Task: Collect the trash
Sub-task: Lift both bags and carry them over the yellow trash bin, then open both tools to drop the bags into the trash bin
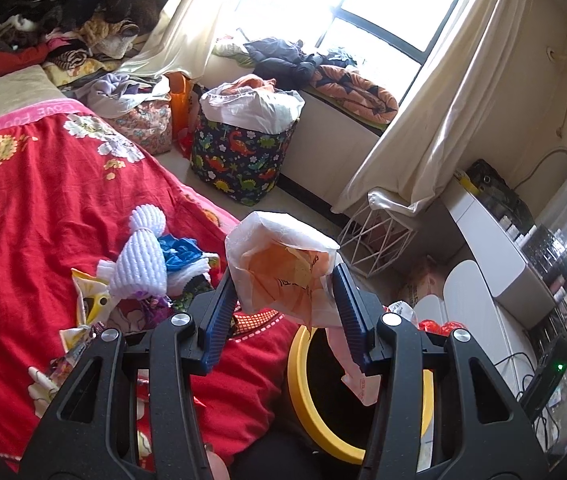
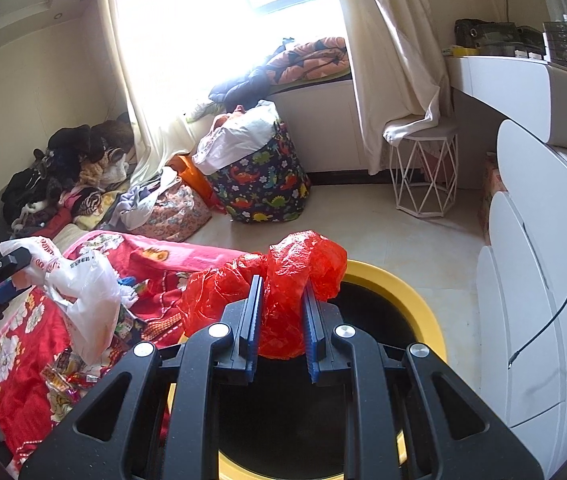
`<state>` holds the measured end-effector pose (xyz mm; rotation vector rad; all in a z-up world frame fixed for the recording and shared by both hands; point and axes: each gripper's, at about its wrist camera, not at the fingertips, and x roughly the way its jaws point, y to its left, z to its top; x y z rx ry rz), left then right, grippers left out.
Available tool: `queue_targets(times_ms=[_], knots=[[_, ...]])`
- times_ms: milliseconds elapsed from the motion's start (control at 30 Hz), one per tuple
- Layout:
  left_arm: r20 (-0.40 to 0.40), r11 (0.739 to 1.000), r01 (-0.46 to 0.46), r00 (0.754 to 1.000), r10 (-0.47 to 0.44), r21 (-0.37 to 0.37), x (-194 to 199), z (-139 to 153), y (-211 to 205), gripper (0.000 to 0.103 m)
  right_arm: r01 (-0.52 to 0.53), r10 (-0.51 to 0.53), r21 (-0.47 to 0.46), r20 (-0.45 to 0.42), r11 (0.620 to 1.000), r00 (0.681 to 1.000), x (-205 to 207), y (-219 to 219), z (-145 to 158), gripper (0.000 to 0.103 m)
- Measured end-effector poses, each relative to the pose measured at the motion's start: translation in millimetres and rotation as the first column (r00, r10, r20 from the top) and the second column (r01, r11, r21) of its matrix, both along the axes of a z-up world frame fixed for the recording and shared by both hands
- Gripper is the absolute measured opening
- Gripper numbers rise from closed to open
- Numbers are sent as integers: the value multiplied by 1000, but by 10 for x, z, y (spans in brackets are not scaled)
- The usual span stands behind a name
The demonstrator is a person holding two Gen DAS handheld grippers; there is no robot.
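1. The left gripper (image 1: 285,280) is clamped on a crumpled, translucent white plastic bag (image 1: 279,264) with orange print showing through; the bag bulges between the ribbed blue pads and a pinkish tail hangs past the right pad.
2. That bag sits above the edge of the red floral bedspread (image 1: 43,216), just beside the yellow-rimmed bin (image 1: 303,396), whose inside is black.
3. The right gripper (image 2: 282,300) is closed tight on a glossy, wrinkled red plastic bag (image 2: 299,268); the bag billows above and to the left of the narrow gap between the pads.
4. The red bag hangs over the near rim of the round bin (image 2: 411,292), partly over the bed's edge.
5. In the right wrist view, the white bag (image 2: 83,292) droops from the left gripper (image 2: 15,260) at far left, over the bedspread (image 2: 27,400).
6. Small wrappers (image 2: 63,376) lie on the bed, possibly snack packets; the view is too distorted to be sure.
7. A knitted white toy (image 1: 143,264) lies on the bed near the left gripper.
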<state>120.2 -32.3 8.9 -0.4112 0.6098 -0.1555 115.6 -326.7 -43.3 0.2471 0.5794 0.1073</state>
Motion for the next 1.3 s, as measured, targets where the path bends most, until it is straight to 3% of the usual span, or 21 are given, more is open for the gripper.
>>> queue_targets(times_ms=[833, 900, 967, 1067, 1167, 1300], knots=[[-50, 979, 122, 992, -116, 161, 39, -333, -745, 42, 99, -98, 8, -37, 995, 994, 21, -344, -188, 20], [-56, 977, 149, 988, -142, 154, 50, -374, -805, 47, 93, -92, 20, -46, 995, 995, 36, -372, -209, 29], [-52, 977, 163, 986, -157, 141, 56, -397, -816, 55, 98, -96, 36, -49, 995, 994, 34, -401, -226, 49], [-49, 978, 162, 986, -157, 131, 56, -409, -810, 78, 102, -100, 44, -56, 994, 993, 34, -414, -249, 56], [-39, 982, 141, 990, -137, 127, 38, -399, -771, 87, 101, -98, 52, -56, 994, 994, 30, -396, -243, 63], [-29, 985, 114, 993, -111, 132, 18, -379, -707, 92, 82, -80, 56, -41, 995, 996, 16, -309, -204, 67]])
